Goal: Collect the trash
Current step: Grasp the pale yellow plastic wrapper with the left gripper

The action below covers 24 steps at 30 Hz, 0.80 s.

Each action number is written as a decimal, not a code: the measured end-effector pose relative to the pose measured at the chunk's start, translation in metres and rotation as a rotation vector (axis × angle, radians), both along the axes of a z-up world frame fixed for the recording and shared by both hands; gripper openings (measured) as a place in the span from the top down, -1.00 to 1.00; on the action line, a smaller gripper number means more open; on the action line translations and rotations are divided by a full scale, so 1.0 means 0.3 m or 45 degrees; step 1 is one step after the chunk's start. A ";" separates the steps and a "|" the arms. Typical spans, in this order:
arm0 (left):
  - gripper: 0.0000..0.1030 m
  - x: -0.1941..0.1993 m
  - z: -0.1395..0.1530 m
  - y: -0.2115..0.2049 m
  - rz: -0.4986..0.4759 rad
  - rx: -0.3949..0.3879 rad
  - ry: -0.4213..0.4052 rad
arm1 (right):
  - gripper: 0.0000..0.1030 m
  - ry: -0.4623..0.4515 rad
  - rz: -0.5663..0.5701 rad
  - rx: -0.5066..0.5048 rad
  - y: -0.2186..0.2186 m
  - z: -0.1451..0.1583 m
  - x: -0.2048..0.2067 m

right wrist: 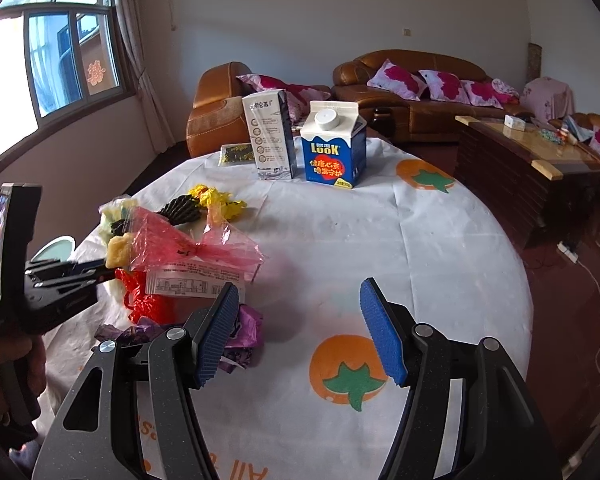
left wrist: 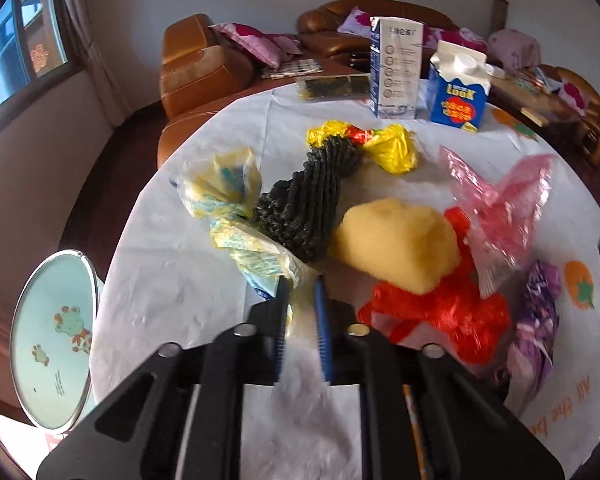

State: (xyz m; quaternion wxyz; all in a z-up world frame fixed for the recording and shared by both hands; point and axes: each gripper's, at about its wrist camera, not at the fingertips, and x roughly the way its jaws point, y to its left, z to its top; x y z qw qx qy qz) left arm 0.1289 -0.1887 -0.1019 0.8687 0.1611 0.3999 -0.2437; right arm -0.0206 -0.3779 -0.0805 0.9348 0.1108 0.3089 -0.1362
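A heap of trash lies on the round white-clothed table [left wrist: 172,280]. In the heap are a pale yellow plastic wrapper [left wrist: 228,200], black foam netting [left wrist: 308,196], a yellow sponge [left wrist: 396,244], a red bag [left wrist: 440,312], a pink clear bag [left wrist: 500,208] and a purple wrapper [left wrist: 536,320]. My left gripper [left wrist: 300,288] is shut on the near end of the pale yellow wrapper. In the right wrist view, the left gripper [right wrist: 100,272] reaches into the heap from the left. My right gripper [right wrist: 299,286] hangs open over bare cloth, beside the purple wrapper [right wrist: 244,332].
A blue LOOK carton [right wrist: 334,148] and a tall white carton [right wrist: 272,136] stand at the table's far side, with a dark packet [right wrist: 236,154] beside them. A round frog-print bin lid [left wrist: 56,340] sits off the table's left edge. Brown sofas [right wrist: 412,92] and a low wooden table [right wrist: 512,152] lie beyond.
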 end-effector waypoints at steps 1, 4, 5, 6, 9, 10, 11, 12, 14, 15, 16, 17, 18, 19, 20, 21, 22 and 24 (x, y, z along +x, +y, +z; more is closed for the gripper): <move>0.81 -0.004 0.008 0.015 -0.007 -0.006 0.008 | -0.22 -0.002 -0.002 0.004 -0.001 0.000 0.000; 0.86 -0.026 0.037 0.049 -0.024 0.006 -0.027 | -0.22 -0.007 0.008 0.013 0.009 0.002 0.006; 0.87 -0.036 0.051 0.067 -0.028 0.010 -0.040 | -0.22 -0.013 0.015 0.017 0.016 0.006 0.011; 0.87 -0.041 0.063 0.081 -0.025 0.015 -0.054 | -0.22 -0.024 0.028 0.023 0.026 0.014 0.017; 0.87 -0.061 0.099 0.124 -0.020 0.020 -0.098 | -0.22 -0.059 0.072 0.045 0.063 0.044 0.044; 0.87 -0.065 0.110 0.138 -0.016 0.018 -0.109 | -0.22 -0.072 0.091 0.053 0.080 0.056 0.057; 0.87 -0.072 0.123 0.154 -0.014 0.014 -0.123 | -0.22 -0.083 0.107 0.056 0.098 0.066 0.074; 0.87 -0.076 0.129 0.164 -0.013 0.014 -0.132 | -0.22 -0.089 0.128 0.053 0.120 0.074 0.095; 0.87 -0.082 0.141 0.189 -0.007 0.017 -0.149 | -0.22 -0.080 0.168 0.053 0.159 0.074 0.138; 0.87 -0.083 0.141 0.200 -0.004 0.017 -0.147 | -0.22 -0.067 0.186 0.061 0.178 0.066 0.163; 0.87 -0.080 0.140 0.206 -0.001 0.020 -0.144 | -0.22 -0.058 0.198 0.072 0.189 0.060 0.180; 0.87 -0.078 0.139 0.221 0.005 0.024 -0.142 | -0.22 -0.047 0.210 0.087 0.198 0.050 0.199; 0.87 -0.076 0.139 0.235 0.005 0.025 -0.138 | -0.22 -0.032 0.220 0.106 0.206 0.040 0.219; 0.87 -0.075 0.137 0.247 0.005 0.028 -0.134 | -0.22 -0.024 0.226 0.117 0.209 0.036 0.228; 0.87 -0.073 0.134 0.261 0.005 0.035 -0.132 | -0.22 -0.016 0.228 0.125 0.210 0.033 0.234; 0.87 -0.073 0.132 0.271 0.005 0.038 -0.133 | -0.22 -0.012 0.225 0.125 0.209 0.031 0.236; 0.87 -0.072 0.130 0.281 0.004 0.042 -0.131 | -0.22 -0.011 0.218 0.125 0.209 0.031 0.236; 0.87 -0.070 0.123 0.293 0.002 0.046 -0.126 | -0.21 -0.012 0.203 0.139 0.199 0.031 0.238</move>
